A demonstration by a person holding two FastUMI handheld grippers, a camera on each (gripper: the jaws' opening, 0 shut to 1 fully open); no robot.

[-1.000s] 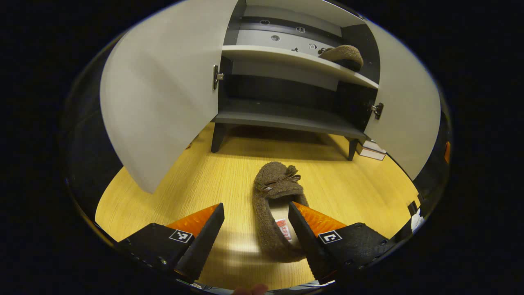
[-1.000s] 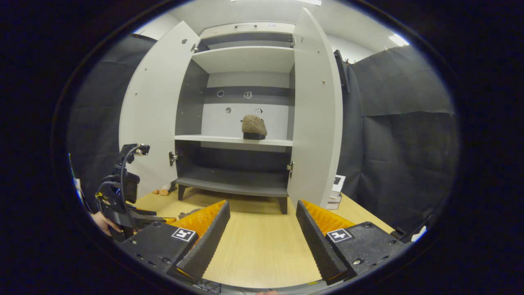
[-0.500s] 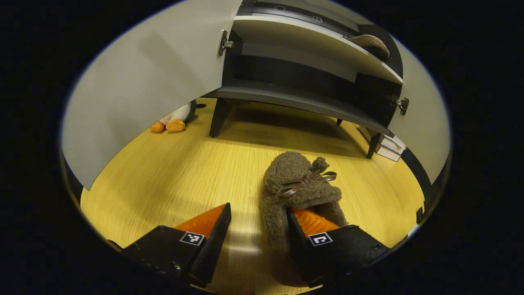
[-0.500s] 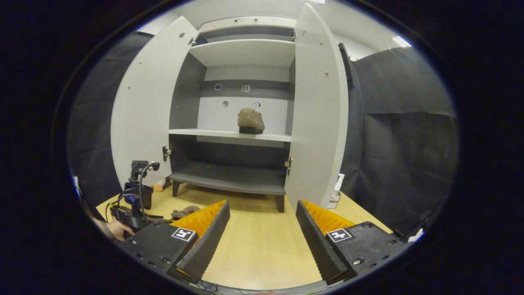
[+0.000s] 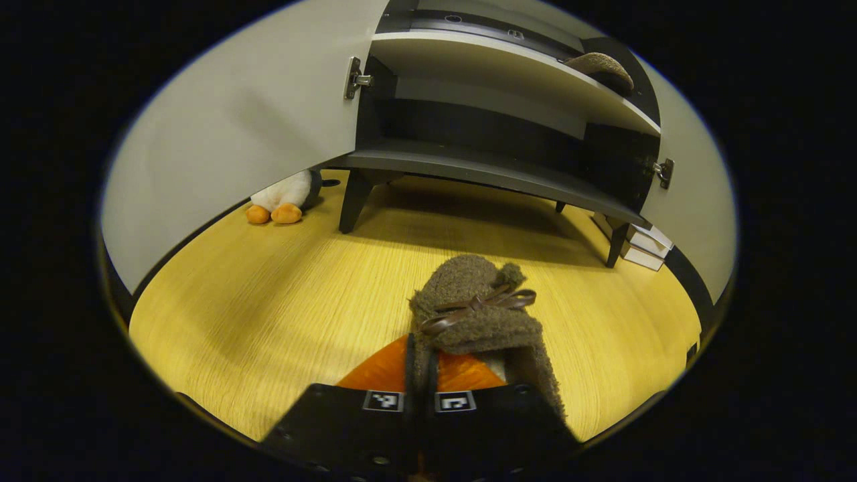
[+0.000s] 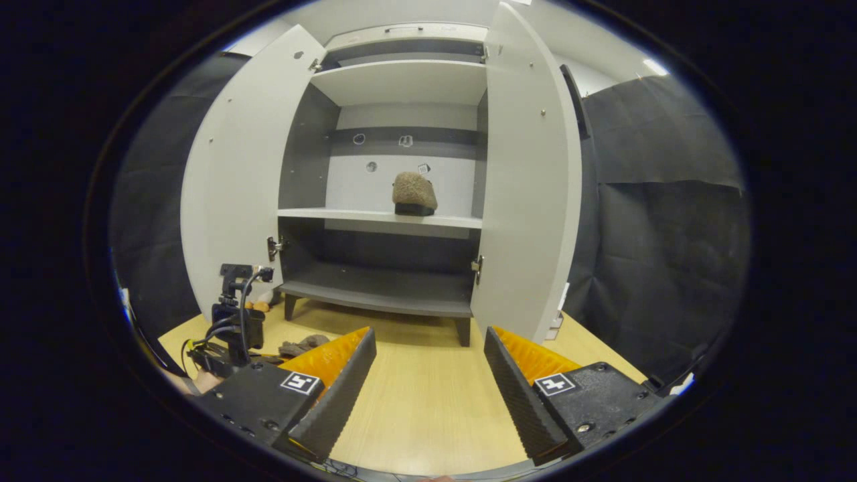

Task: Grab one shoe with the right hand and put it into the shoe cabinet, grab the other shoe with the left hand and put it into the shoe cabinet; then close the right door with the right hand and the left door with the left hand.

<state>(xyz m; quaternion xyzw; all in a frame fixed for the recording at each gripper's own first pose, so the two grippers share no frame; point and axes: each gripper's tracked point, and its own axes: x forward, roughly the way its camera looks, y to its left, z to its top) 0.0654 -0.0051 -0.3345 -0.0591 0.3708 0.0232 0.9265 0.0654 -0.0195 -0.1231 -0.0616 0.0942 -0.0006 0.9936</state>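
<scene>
Left gripper view: the left gripper (image 5: 420, 375) is clamped on the side wall of the second shoe (image 5: 479, 314), which sits on the floor (image 5: 268, 301) in front of the cabinet (image 5: 495, 177). The first shoe (image 6: 414, 194) already rests on the cabinet's middle shelf (image 6: 375, 216). The right gripper (image 6: 428, 375) is spread wide and empty, well in front of the cabinet. Remaining: shelve the second shoe, then close the right door (image 6: 529, 181) and left door (image 6: 234, 181), both wide open.
</scene>
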